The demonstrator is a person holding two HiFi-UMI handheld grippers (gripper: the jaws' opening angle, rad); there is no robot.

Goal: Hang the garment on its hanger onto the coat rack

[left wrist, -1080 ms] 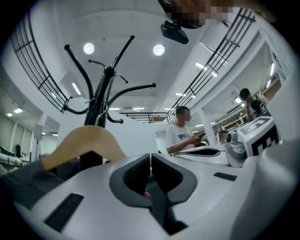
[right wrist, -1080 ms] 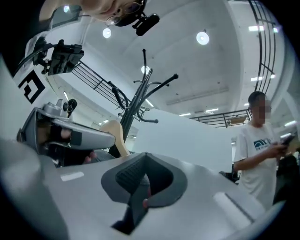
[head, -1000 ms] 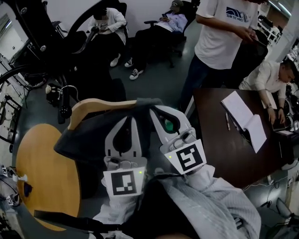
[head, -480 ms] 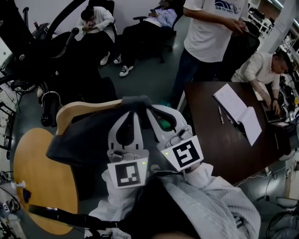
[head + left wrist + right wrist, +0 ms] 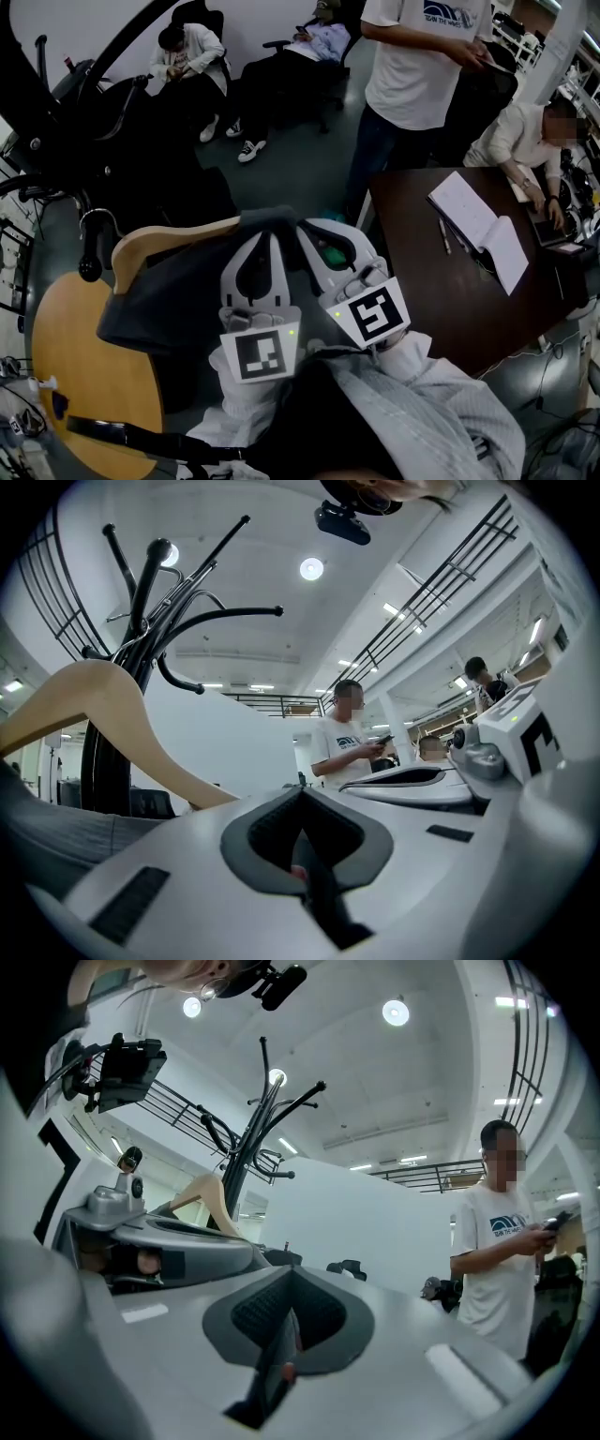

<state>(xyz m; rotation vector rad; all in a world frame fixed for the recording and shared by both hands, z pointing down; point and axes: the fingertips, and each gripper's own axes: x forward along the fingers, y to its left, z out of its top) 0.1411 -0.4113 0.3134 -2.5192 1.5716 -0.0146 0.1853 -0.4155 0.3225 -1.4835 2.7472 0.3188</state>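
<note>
A dark grey garment (image 5: pixel 178 291) hangs on a wooden hanger (image 5: pixel 164 239) whose metal hook (image 5: pixel 86 239) points left. My left gripper (image 5: pixel 272 234) and right gripper (image 5: pixel 305 228) lie side by side, both shut, tips tucked under a fold of the garment's collar. The black coat rack (image 5: pixel 56 103) stands at the upper left, beyond the hook. In the left gripper view the hanger (image 5: pixel 103 705) curves down toward the closed jaws, grey cloth (image 5: pixel 47 832) lies below it, and the rack (image 5: pixel 141 602) rises behind. The right gripper view shows the rack (image 5: pixel 258 1119) past the left gripper.
A round wooden table (image 5: pixel 75 375) sits below the garment at left. A dark table (image 5: pixel 441 281) with an open notebook (image 5: pixel 473 230) is at right. One person (image 5: pixel 422 75) stands ahead, another (image 5: pixel 525 145) sits at the dark table, others (image 5: pixel 187 52) sit at the back.
Both grippers and the garment have sunk slightly together. The hanger's hook now sits further left and lower in the head view. The jaws stay shut.
</note>
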